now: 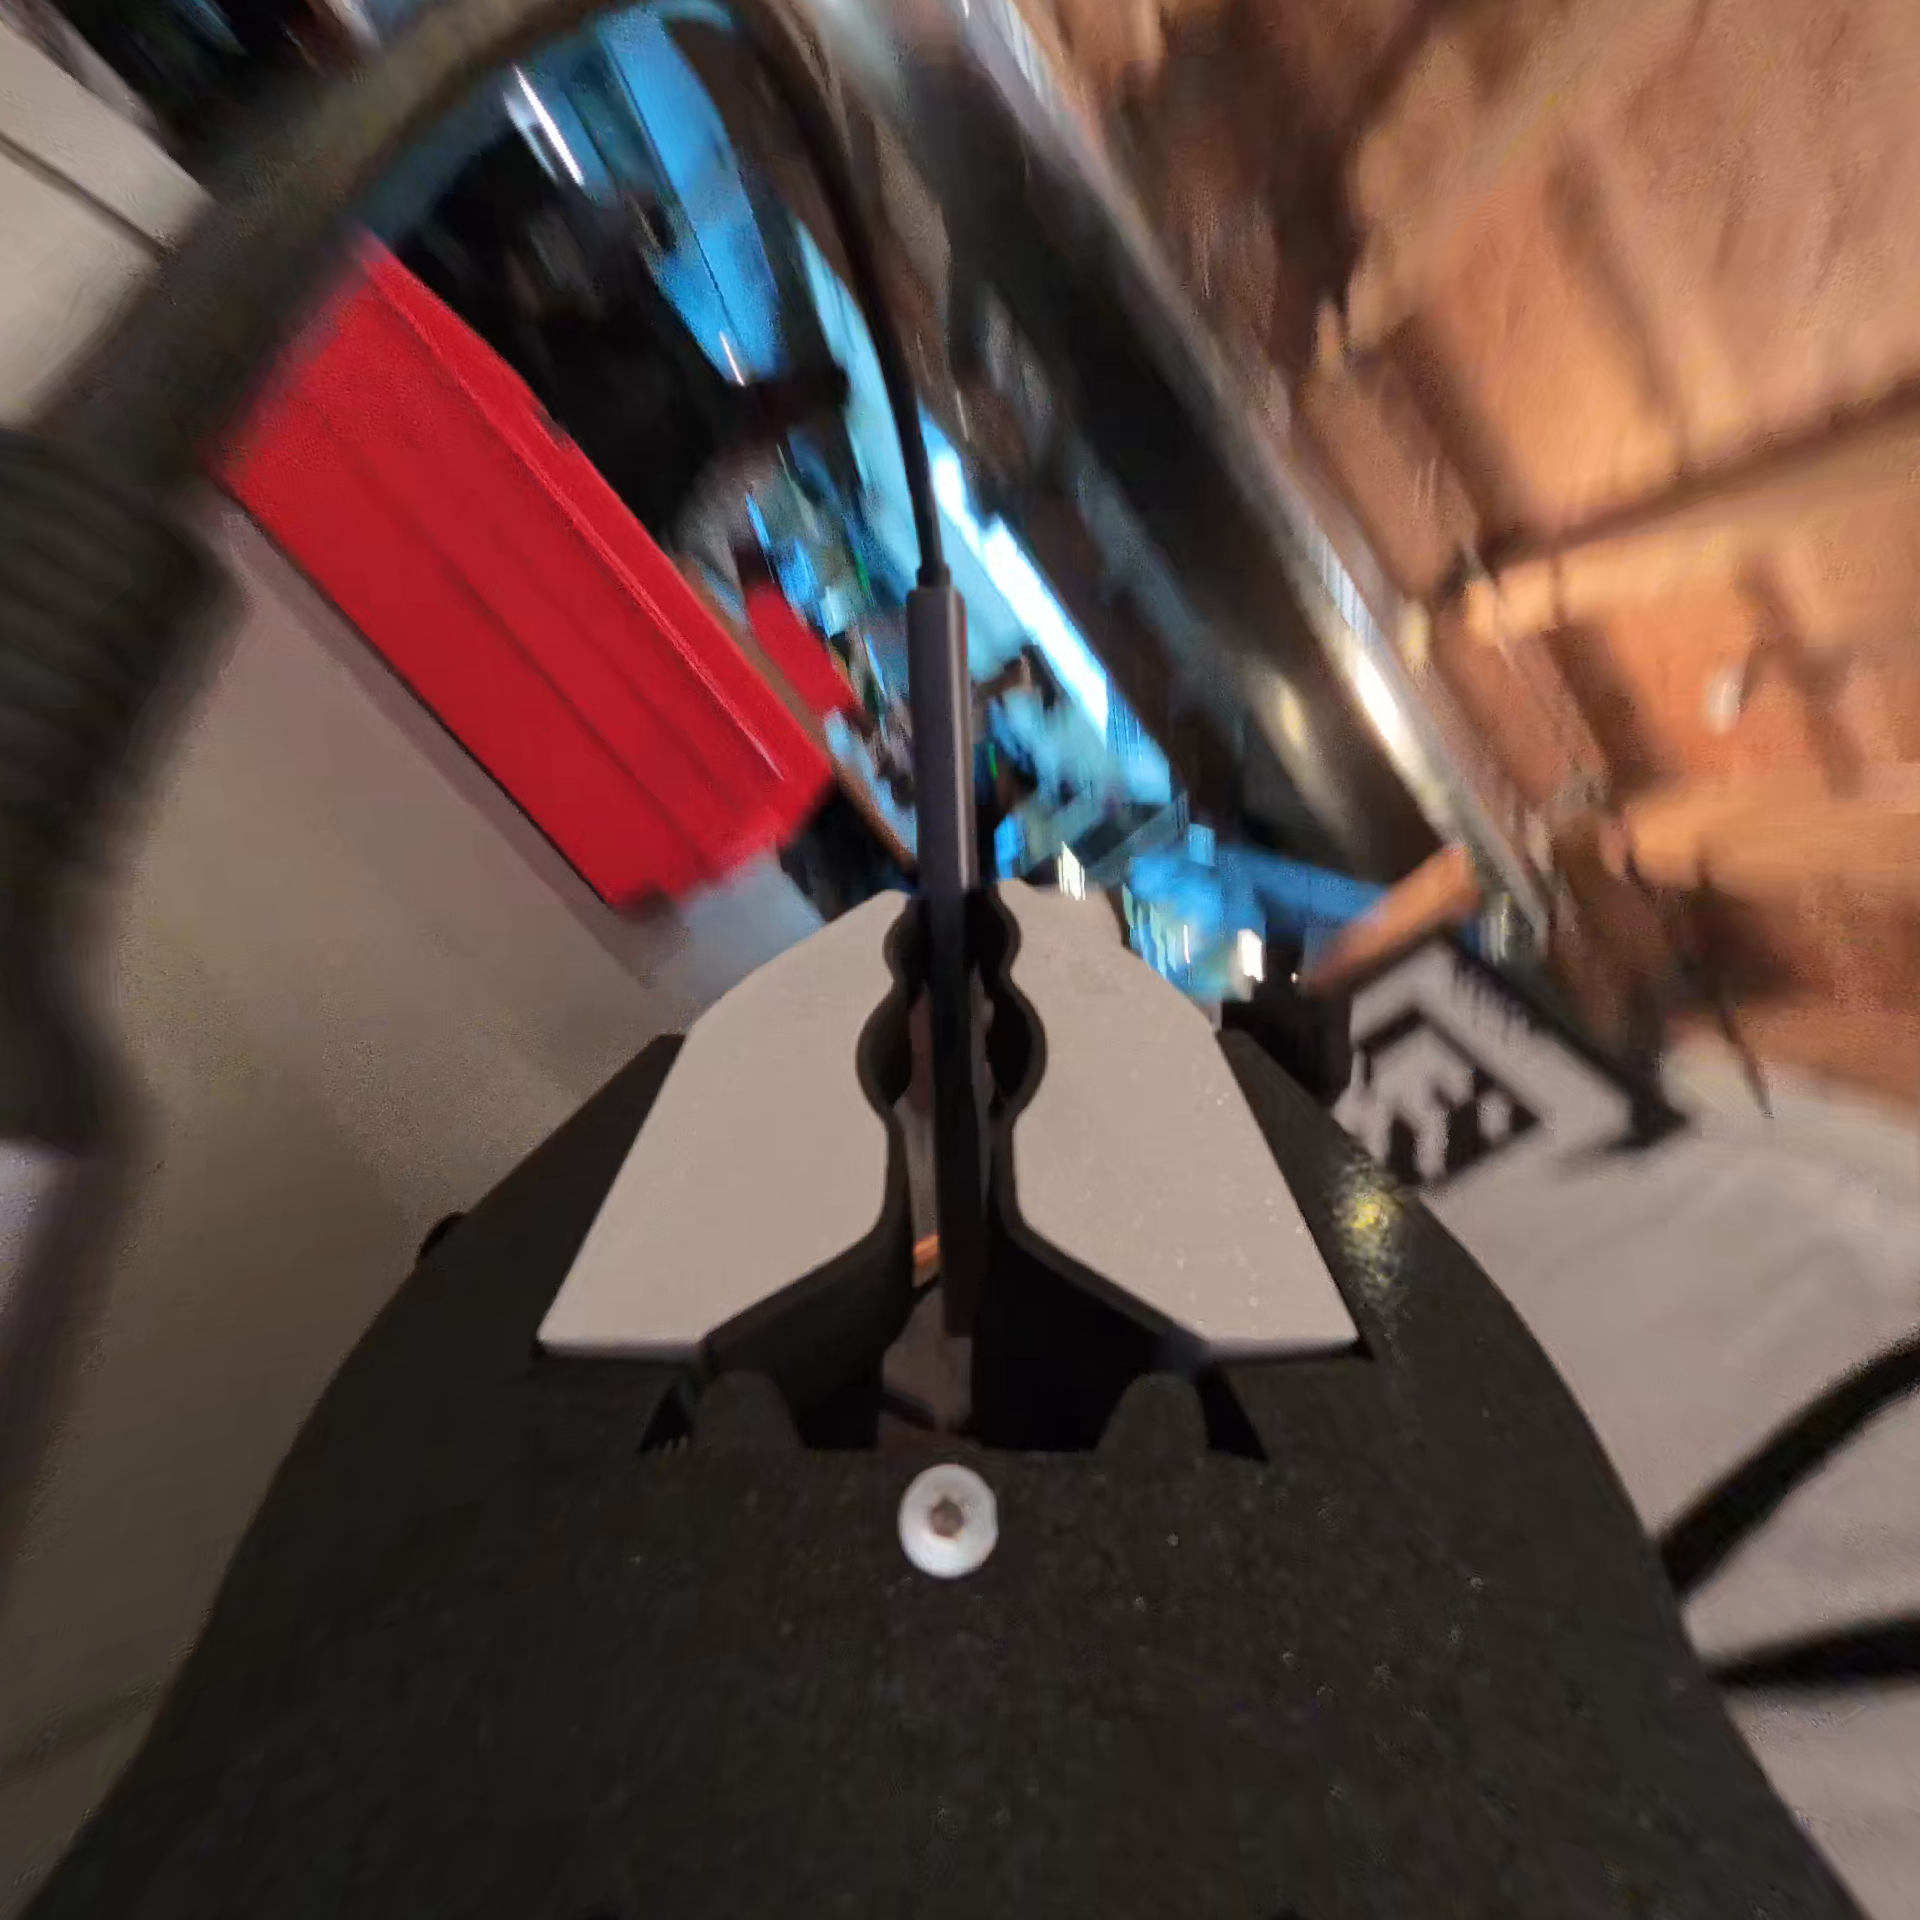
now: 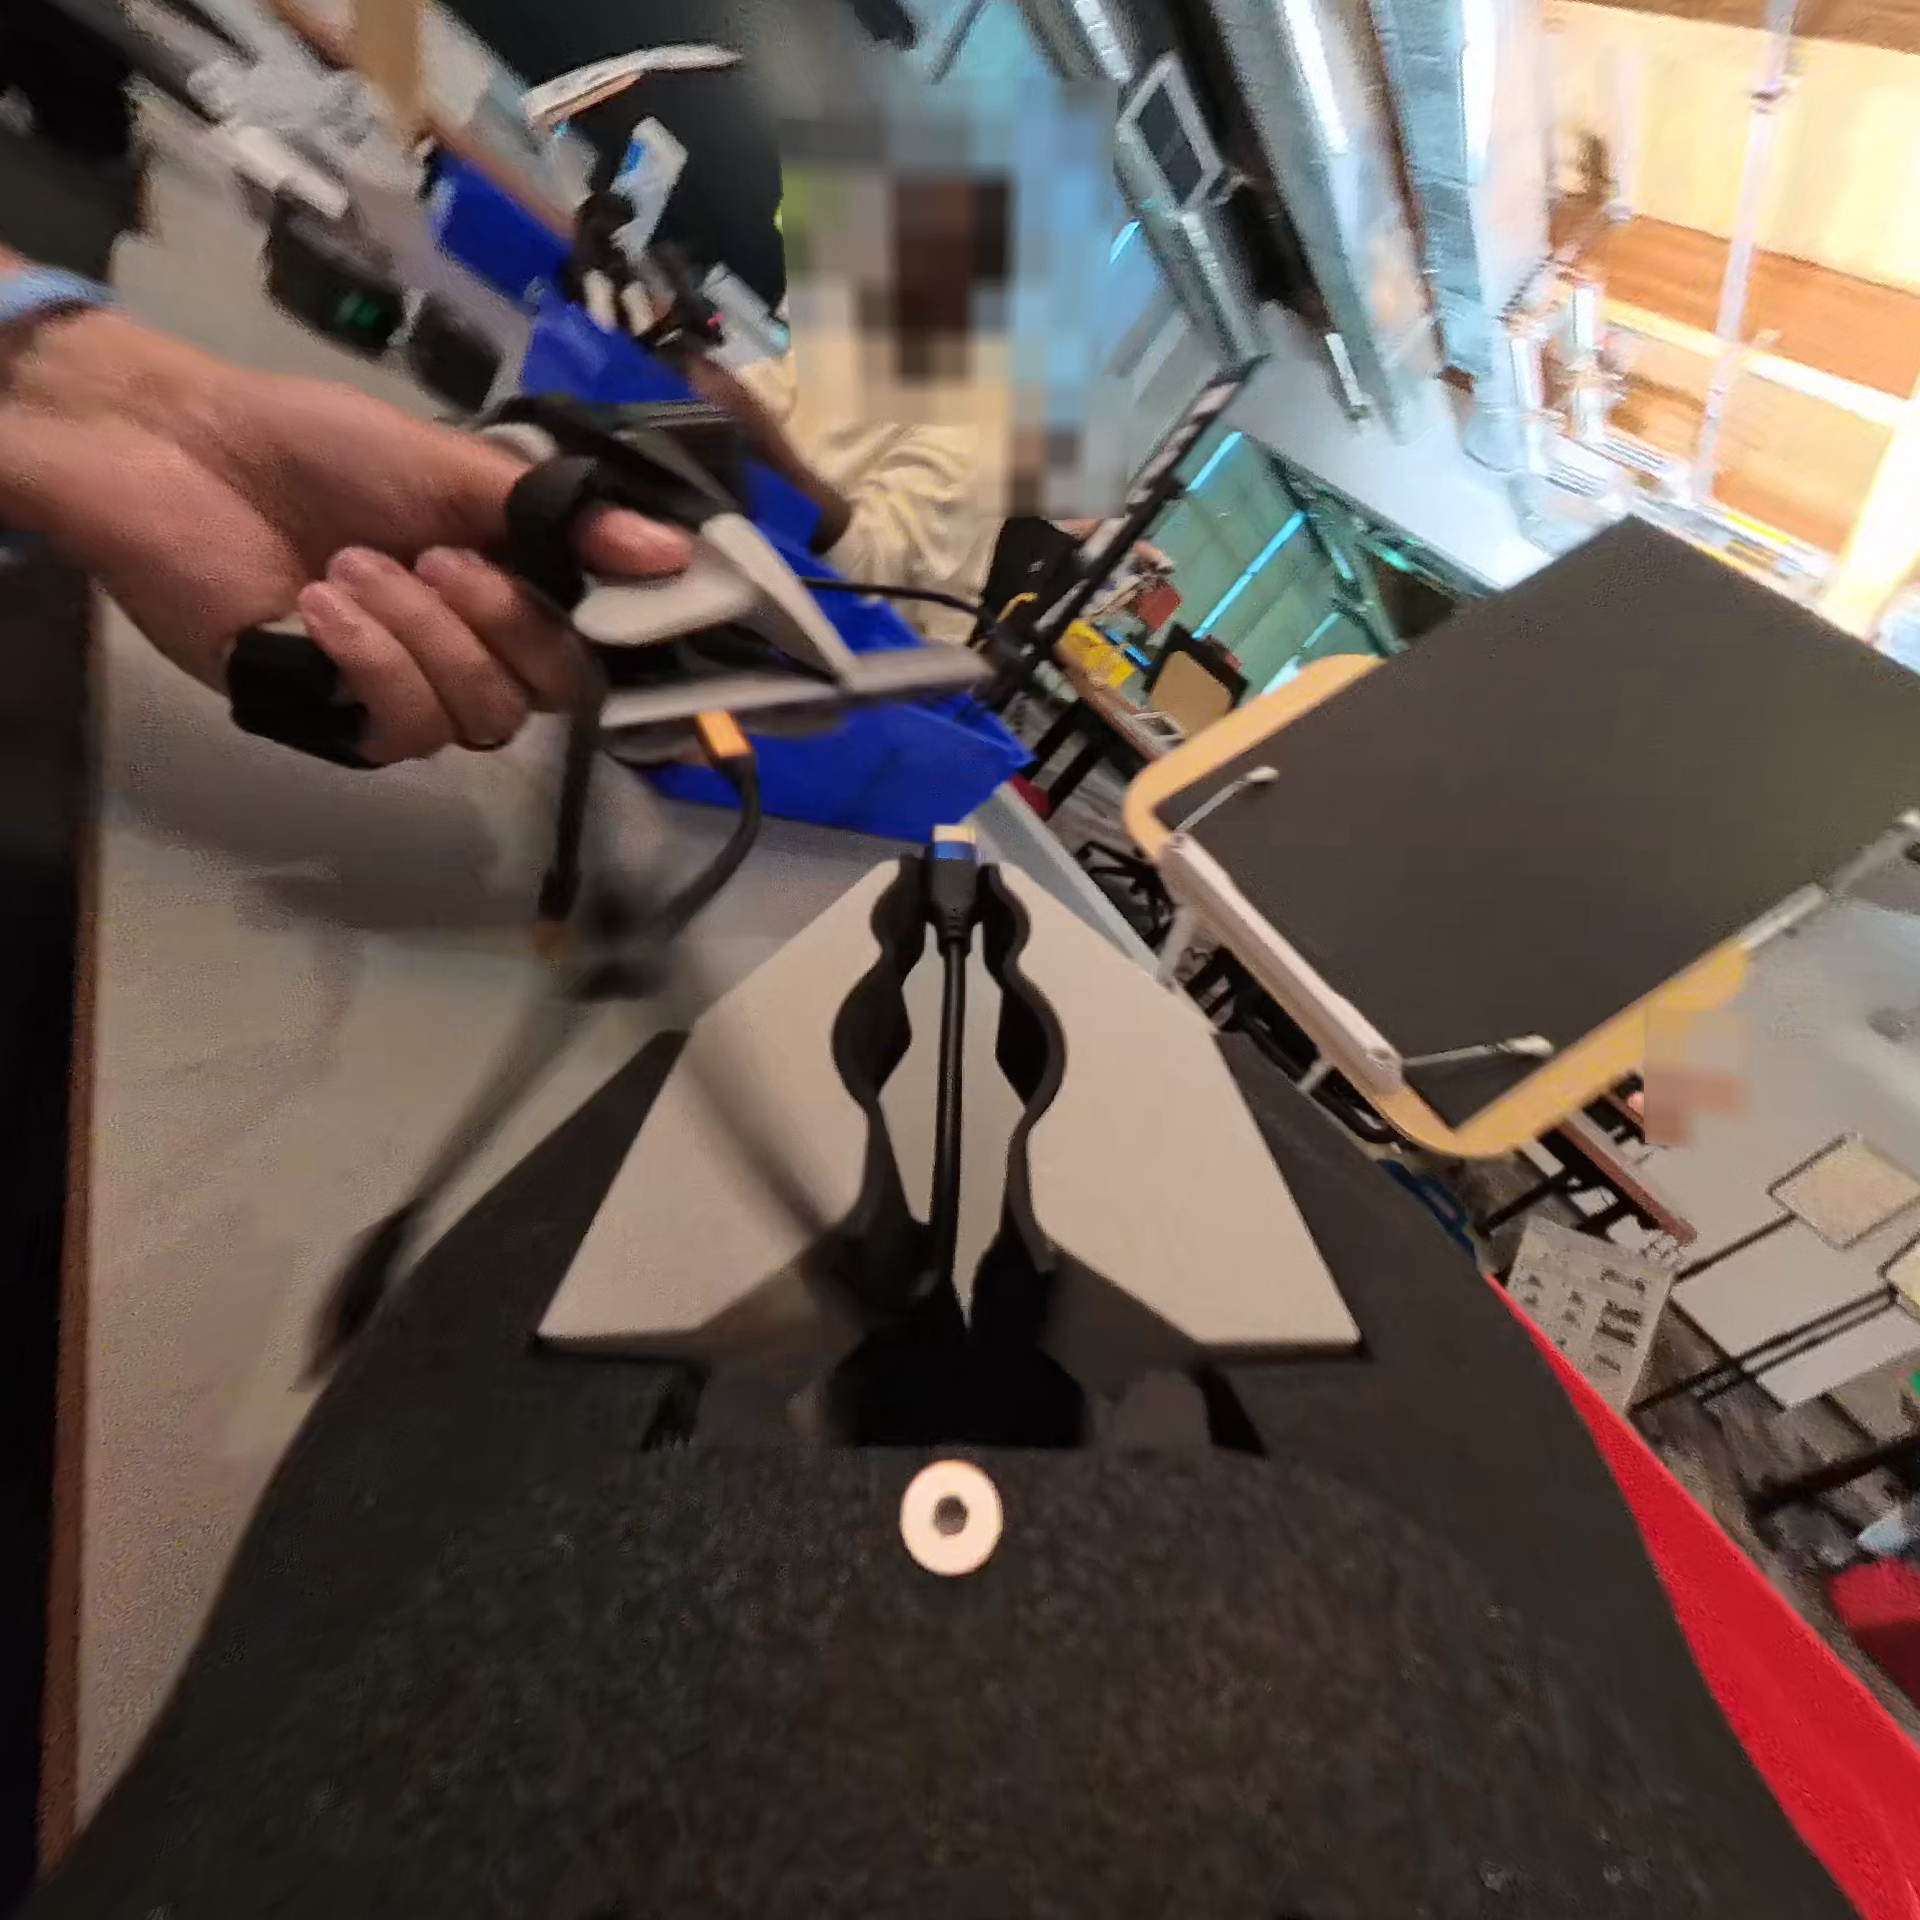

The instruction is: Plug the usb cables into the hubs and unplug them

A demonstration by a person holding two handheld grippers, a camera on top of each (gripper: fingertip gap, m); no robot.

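In the left wrist view my left gripper (image 1: 948, 920) is shut on a thin dark USB hub (image 1: 940, 748), seen edge-on and sticking out past the fingertips. A black cable (image 1: 891, 364) curves up from its far end. In the right wrist view my right gripper (image 2: 951, 899) is shut on a black USB cable (image 2: 948, 1091) just behind its blue-collared plug (image 2: 951, 847). A hand (image 2: 395, 582) holds the left gripper (image 2: 821, 655) up and to the left with the grey hub (image 2: 904, 673). An orange plug (image 2: 722, 740) sits under the hub, its cable hanging. The blue-collared plug is apart from the hub.
A grey tabletop (image 2: 208, 1039) lies below. Blue bins (image 2: 883, 774) stand behind the hub. A red bin (image 1: 499, 644) is to the left, and it also shows in the right wrist view (image 2: 1766, 1621). A black board with a yellow edge (image 2: 1558, 810) is on the right. Both views are motion-blurred. About 9 centimetres separates my left fingertips from my right.
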